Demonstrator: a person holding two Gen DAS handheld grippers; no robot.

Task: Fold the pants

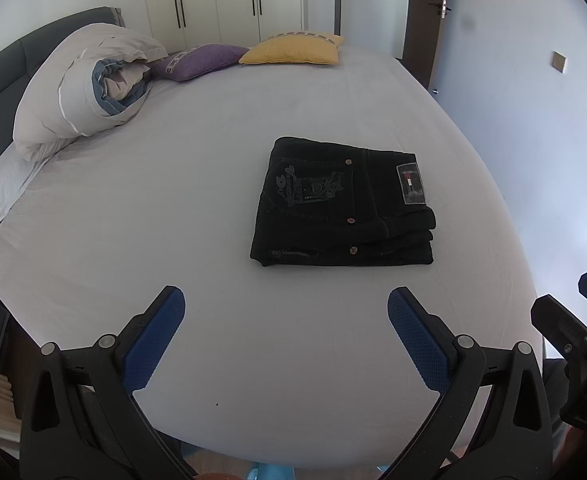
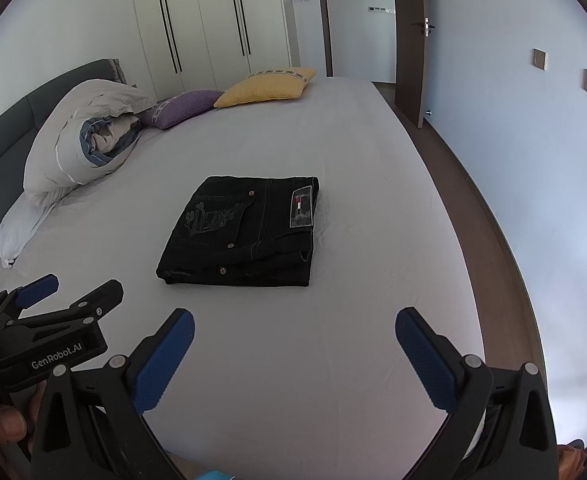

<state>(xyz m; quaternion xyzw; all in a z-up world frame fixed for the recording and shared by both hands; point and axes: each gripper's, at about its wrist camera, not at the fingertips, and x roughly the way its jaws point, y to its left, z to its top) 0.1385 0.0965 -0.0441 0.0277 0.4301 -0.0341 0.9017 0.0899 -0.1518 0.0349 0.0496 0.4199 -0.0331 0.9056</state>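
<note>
Black jeans (image 1: 341, 204) lie folded into a compact stack on the white bed sheet (image 1: 213, 240), back pocket and waist label facing up. They also show in the right wrist view (image 2: 241, 232). My left gripper (image 1: 285, 304) is open and empty, held above the sheet short of the near edge of the jeans. My right gripper (image 2: 293, 324) is open and empty, also short of the jeans, to the right of the left gripper. The left gripper shows at the left of the right wrist view (image 2: 67, 290).
A rolled grey duvet (image 1: 81, 88) and a white pillow (image 1: 5, 188) lie at the headboard on the left. A purple cushion (image 1: 201, 60) and a yellow cushion (image 1: 293, 50) lie at the far side. The bed's right edge runs along the wall (image 2: 533, 200).
</note>
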